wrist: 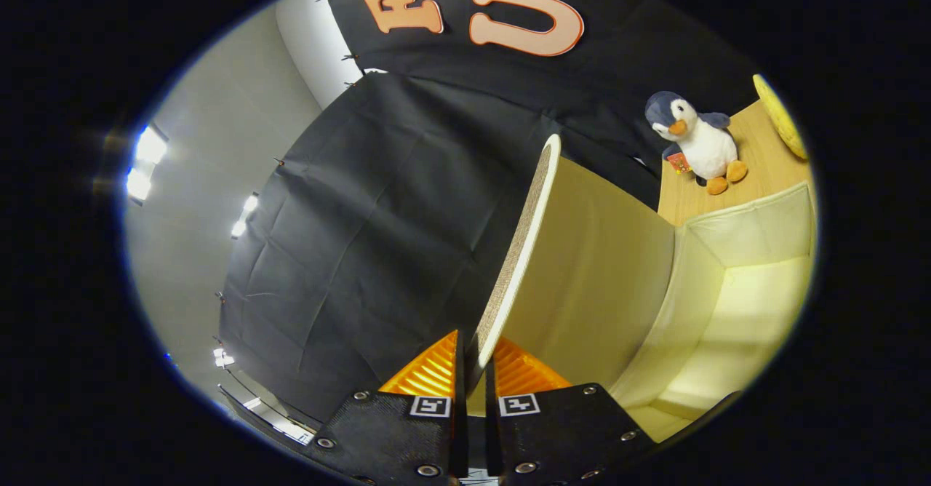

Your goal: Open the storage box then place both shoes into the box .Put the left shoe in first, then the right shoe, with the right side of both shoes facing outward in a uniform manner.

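Observation:
My gripper (pixel 474 373) is shut on the edge of the storage box lid (pixel 582 268), both fingers pressing on its rim. The lid is swung up and stands nearly upright, its pale yellow inner face turned toward the box. Its woven outer edge (pixel 525 246) runs up and away from my fingers. To the right of the lid the box (pixel 734 311) lies open, with cream fabric walls and a bare cream floor. The whole view is tilted.
A plush penguin (pixel 697 140) stands on the wooden table (pixel 756 173) beyond the box. A yellow object (pixel 780 116) lies at the table's far side. Black cloth walls the booth behind the lid; ceiling lights (pixel 149 162) shine to the left.

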### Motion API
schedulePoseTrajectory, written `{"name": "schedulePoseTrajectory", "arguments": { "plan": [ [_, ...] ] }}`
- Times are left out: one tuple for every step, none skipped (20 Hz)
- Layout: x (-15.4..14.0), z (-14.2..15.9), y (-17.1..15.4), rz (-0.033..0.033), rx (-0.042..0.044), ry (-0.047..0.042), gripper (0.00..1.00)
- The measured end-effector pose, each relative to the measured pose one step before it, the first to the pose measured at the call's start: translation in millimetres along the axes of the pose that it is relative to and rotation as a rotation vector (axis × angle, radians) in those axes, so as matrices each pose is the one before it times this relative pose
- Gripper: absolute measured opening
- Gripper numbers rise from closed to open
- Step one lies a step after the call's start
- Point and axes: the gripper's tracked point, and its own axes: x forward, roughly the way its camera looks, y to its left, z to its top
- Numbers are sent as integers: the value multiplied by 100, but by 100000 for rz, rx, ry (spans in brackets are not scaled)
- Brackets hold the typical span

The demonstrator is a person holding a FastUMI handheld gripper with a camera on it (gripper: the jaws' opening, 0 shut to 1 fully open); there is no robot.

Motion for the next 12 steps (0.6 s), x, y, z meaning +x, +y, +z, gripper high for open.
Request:
{"name": "schedulePoseTrajectory", "arguments": {
  "plan": [
    [1063, -382, 154, -1325, 816, 577, 10],
    [938, -211, -35, -1565, -205, 256, 10],
    [948, -571, -115, -1570, -1929, 531, 10],
    [974, -510, 0, -1617, -1934, 827, 12],
    [641, -400, 106, -1621, -1774, 547, 13],
    [615, -390, -255, -1994, -1101, 701, 16],
    [460, -808, -329, -2151, -455, 1476, 19],
    [182, -695, -223, -2118, 162, 2102, 23],
    [321, -582, -484, -3358, -566, 2429, 24],
    [162, -521, -526, -2647, -1333, 2369, 24],
    [65, -406, -644, -1322, -2014, 1333, 23],
    [-415, -98, -582, -1766, -3132, -282, 23]
  ]
}}
